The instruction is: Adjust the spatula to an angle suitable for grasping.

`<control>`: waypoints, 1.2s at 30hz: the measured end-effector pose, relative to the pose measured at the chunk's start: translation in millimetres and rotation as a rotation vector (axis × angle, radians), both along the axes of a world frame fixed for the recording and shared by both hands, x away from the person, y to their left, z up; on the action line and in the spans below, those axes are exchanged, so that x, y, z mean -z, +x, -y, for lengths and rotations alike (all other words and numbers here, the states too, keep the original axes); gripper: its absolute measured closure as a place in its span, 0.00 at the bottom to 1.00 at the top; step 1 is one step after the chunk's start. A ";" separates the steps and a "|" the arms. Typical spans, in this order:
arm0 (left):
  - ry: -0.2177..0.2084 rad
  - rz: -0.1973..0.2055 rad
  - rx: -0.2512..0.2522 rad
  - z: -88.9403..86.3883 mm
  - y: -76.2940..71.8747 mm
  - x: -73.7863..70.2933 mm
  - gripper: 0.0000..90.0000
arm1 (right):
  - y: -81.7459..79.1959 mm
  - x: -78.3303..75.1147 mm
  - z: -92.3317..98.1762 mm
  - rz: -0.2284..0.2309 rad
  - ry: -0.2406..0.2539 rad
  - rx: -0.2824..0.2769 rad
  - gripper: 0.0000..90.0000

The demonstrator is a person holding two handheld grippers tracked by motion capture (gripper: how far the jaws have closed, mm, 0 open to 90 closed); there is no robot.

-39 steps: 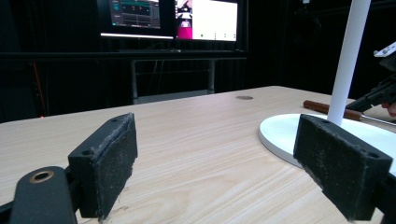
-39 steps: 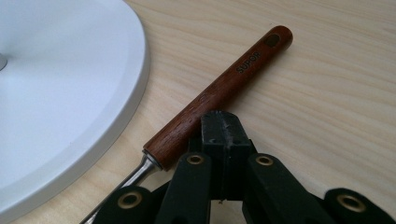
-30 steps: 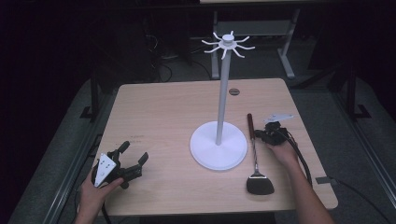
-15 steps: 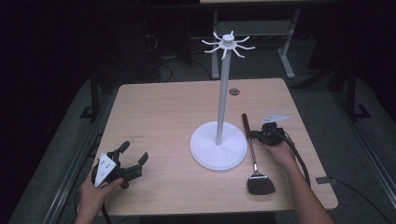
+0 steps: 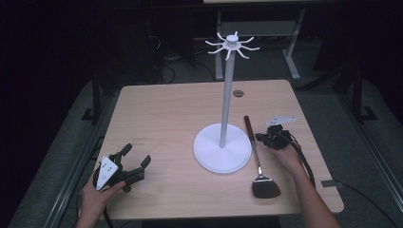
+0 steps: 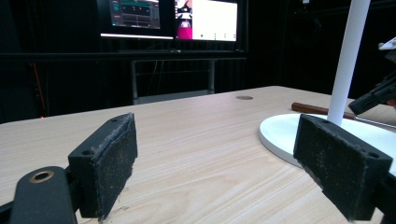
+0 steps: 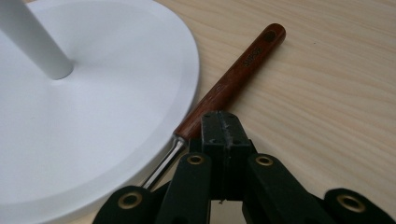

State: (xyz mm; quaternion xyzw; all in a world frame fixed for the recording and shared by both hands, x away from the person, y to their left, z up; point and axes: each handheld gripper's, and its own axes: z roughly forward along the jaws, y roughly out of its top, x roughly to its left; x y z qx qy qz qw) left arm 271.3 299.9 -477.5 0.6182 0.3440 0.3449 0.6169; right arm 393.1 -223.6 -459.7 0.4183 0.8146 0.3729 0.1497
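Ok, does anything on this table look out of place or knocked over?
Nothing is spilled or broken. The one odd thing: the spatula lies flat on the table against the base of the white hook stand, whose hooks are bare. The right claw, shut, sits at its wooden handle.

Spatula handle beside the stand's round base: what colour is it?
Reddish-brown wood, the spatula handle shows best in the right gripper view.

I see the hook stand (image 5: 222, 151) mid-table (image 5: 166, 114), the spatula (image 5: 259, 161) just right of its base, handle pointing away.
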 end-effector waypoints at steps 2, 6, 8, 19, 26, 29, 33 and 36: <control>0.000 0.000 0.001 0.1 0.0 0.0 0.14 | -6.5 -4.5 0.2 -0.004 -0.005 -0.002 1.00; 0.005 -0.002 0.001 -0.2 -0.6 0.0 0.14 | -23.2 -15.1 0.4 -0.031 -0.015 0.003 1.00; 0.006 -0.002 0.001 -0.2 -0.5 0.0 0.14 | -33.1 -20.7 0.1 -0.033 -0.006 0.000 1.00; 0.000 -0.001 -0.004 -0.5 -1.3 0.1 0.14 | -84.6 -26.4 -11.5 -0.060 -0.001 -0.073 1.00; 0.006 -0.003 0.002 -0.3 -1.3 0.0 0.14 | -97.9 -20.8 -14.1 -0.088 -0.021 -0.086 1.00; 0.001 -0.002 0.001 -0.3 -1.3 0.1 0.14 | -94.6 -16.9 -19.0 -0.111 -0.036 -0.094 1.00; -0.001 -0.004 0.002 0.1 -1.4 0.1 0.14 | -93.7 -12.8 -25.2 -0.129 -0.061 -0.112 1.00; 0.000 -0.004 0.003 0.1 -1.4 0.1 0.14 | -91.3 -8.0 -28.7 -0.142 -0.093 -0.117 1.00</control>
